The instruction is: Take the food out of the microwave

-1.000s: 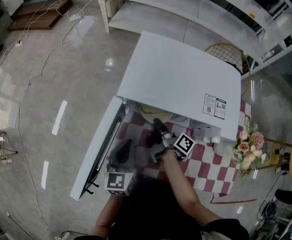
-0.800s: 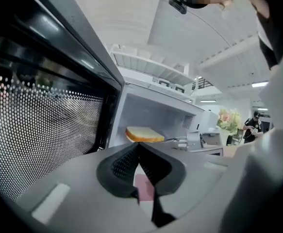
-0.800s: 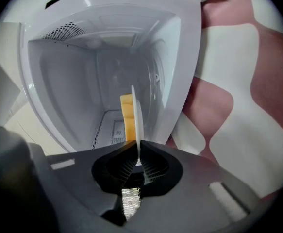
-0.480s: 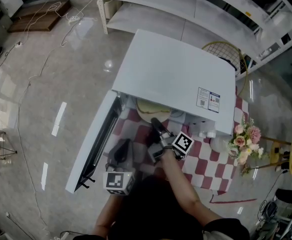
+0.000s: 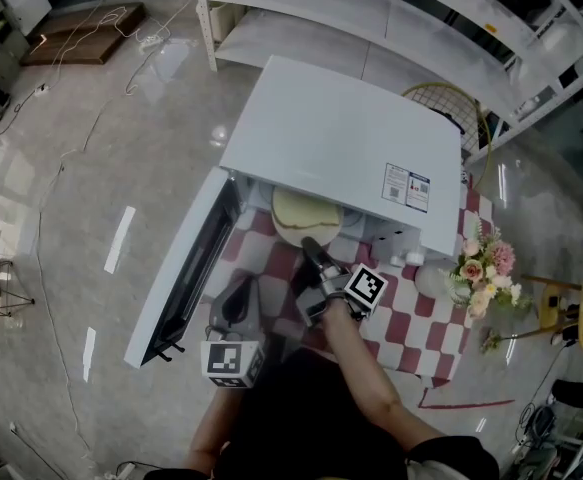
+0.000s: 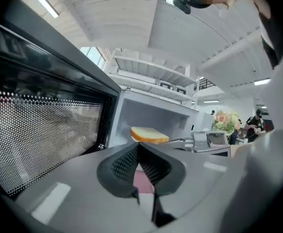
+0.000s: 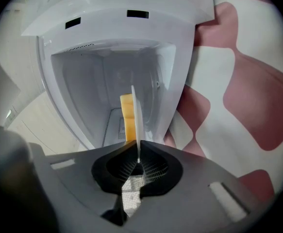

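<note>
right gripper (image 5: 309,243) pinches the rim of the white plate (image 5: 306,218) bearing a bread slice (image 6: 148,135), at the microwave's (image 5: 341,138) open front edge. left gripper (image 6: 138,147): jaws pressed together, empty. top label (image 5: 407,188): print unreadable.

Red-and-white checked tablecloth (image 5: 411,320) on the table, with a bunch of pink flowers (image 5: 479,268) at its right end. White shelves (image 5: 301,8) stand behind. A wooden board (image 5: 71,38) lies on the glossy floor (image 5: 71,218), far left.
</note>
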Motion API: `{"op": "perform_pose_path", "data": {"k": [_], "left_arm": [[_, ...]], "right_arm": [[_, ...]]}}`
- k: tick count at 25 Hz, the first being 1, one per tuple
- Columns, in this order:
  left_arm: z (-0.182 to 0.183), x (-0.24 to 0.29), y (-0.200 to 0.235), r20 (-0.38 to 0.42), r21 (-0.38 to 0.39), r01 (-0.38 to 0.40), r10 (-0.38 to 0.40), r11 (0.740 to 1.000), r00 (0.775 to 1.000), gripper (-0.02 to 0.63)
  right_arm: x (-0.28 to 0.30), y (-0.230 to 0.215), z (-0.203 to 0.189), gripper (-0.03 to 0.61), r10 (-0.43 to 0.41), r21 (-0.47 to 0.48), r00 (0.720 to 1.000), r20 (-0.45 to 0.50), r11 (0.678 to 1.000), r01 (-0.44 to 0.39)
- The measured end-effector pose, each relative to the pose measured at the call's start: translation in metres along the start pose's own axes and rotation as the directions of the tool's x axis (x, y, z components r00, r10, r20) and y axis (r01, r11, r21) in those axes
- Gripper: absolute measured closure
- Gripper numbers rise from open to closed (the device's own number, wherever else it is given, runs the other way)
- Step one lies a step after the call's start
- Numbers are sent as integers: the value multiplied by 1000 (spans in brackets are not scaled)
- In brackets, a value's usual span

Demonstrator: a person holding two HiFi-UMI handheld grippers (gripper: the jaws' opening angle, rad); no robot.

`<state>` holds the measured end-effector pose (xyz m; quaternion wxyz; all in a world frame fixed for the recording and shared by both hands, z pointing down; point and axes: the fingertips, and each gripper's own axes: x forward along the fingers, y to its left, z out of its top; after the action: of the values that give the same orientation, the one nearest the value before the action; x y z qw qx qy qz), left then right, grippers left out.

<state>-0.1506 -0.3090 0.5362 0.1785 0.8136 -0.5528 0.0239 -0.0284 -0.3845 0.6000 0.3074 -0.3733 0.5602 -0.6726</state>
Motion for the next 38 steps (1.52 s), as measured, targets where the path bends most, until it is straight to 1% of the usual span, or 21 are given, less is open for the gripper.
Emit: {"op": "perform_pose_path", "data": {"k": [4, 10, 14, 19, 29, 38], "left_arm": [[-2, -7, 1, 4, 4, -28, 28, 1000, 1000, 604], [-1, -18, -6, 21, 5, -43, 43, 999, 999, 604], [-6, -26, -7, 22, 7, -60, 60, 998, 998, 604], [-6, -34, -18, 33, 14, -55, 54, 998, 998, 604], [-16, -57, -27, 37, 2, -79, 79, 997, 996, 604], [-16, -70, -42, 38, 7, -72, 72, 997, 997, 604]], "right_arm": [[-9, -1, -1, 563, -2, 1, 1000, -4, 1000, 2], [-21, -2, -4, 563, 7, 5, 1000, -10, 1000, -7], [-31, -3, -7, 563, 0, 14, 1000, -17, 1000, 1], [-42, -6, -8, 563, -1, 16, 1000, -21, 1000, 1], [-64, -11, -19, 563, -3, 17, 999, -48, 1000, 4], [-81, -11, -25, 563, 10, 26, 998, -64, 1000, -8]]}}
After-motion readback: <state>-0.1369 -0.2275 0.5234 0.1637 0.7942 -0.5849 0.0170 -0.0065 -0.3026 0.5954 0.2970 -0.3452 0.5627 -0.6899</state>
